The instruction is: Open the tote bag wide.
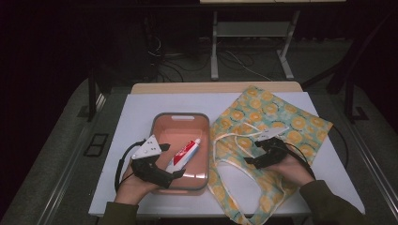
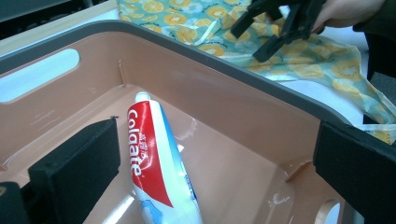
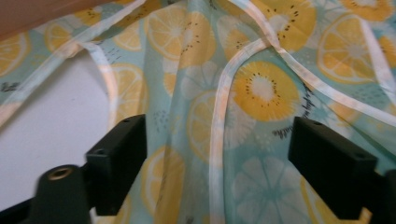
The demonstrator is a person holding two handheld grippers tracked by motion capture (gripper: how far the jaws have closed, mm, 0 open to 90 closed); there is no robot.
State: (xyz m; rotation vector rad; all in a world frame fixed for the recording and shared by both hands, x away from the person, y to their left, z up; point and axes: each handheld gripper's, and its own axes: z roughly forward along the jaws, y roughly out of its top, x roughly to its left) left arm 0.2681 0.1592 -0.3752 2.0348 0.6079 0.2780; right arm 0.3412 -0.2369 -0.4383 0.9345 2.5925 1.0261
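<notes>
High view: our right gripper (image 1: 261, 151) hovers over the fruit-print bag (image 1: 277, 122) on the table (image 1: 141, 108), fingers apart, nothing gripped | left gripper (image 1: 171, 171) fingers apart astride the bin (image 1: 179, 117) wall, apparently steadying it | toothpaste (image 1: 185, 153) inside bin.

Left hand (image 1: 133, 185) enters from the bottom edge, forearm angled up and inward, holding the left gripper (image 1: 174, 172) low and pointing right; its 2 jaws stand wide apart, nothing pressed between them. Right hand (image 1: 293, 168) enters from the lower right, sleeve (image 1: 328, 204) visible, holding the right gripper (image 1: 251, 152) pointing left and down; its 2 jaws stand apart, gripping nothing.
</notes>
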